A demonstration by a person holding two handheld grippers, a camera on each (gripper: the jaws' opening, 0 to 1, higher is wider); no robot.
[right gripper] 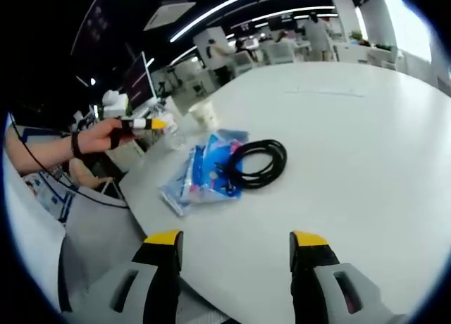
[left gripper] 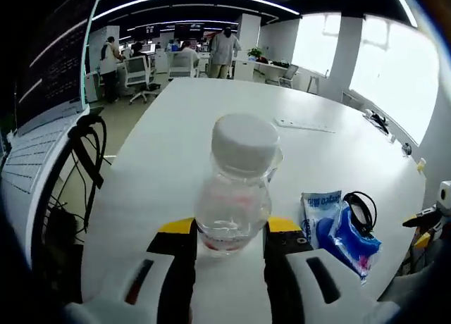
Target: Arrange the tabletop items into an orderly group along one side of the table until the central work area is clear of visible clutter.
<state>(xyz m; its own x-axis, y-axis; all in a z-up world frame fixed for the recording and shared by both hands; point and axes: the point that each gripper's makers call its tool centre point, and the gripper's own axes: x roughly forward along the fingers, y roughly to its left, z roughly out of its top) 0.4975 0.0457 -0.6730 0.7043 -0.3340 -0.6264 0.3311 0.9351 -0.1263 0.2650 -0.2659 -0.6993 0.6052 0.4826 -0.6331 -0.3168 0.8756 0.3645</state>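
A clear plastic bottle (left gripper: 236, 190) with a white cap stands on the white table (left gripper: 183, 127) between the yellow-tipped jaws of my left gripper (left gripper: 230, 227), which is shut on its lower body. The right gripper view has the same bottle (right gripper: 201, 116) at the table's left edge, with a hand holding the left gripper (right gripper: 151, 124) beside it. A blue plastic packet (right gripper: 201, 172) lies next to a coiled black cable (right gripper: 257, 162). My right gripper (right gripper: 236, 241) hovers open over the near table edge, a short way from the packet, nothing between its jaws.
In the left gripper view the packet (left gripper: 338, 229) and cable (left gripper: 363, 208) lie to the right of the bottle. A thin flat strip (left gripper: 303, 125) lies further across the table. An open laptop (left gripper: 49, 106) and hanging cables stand left. Office chairs and people are behind.
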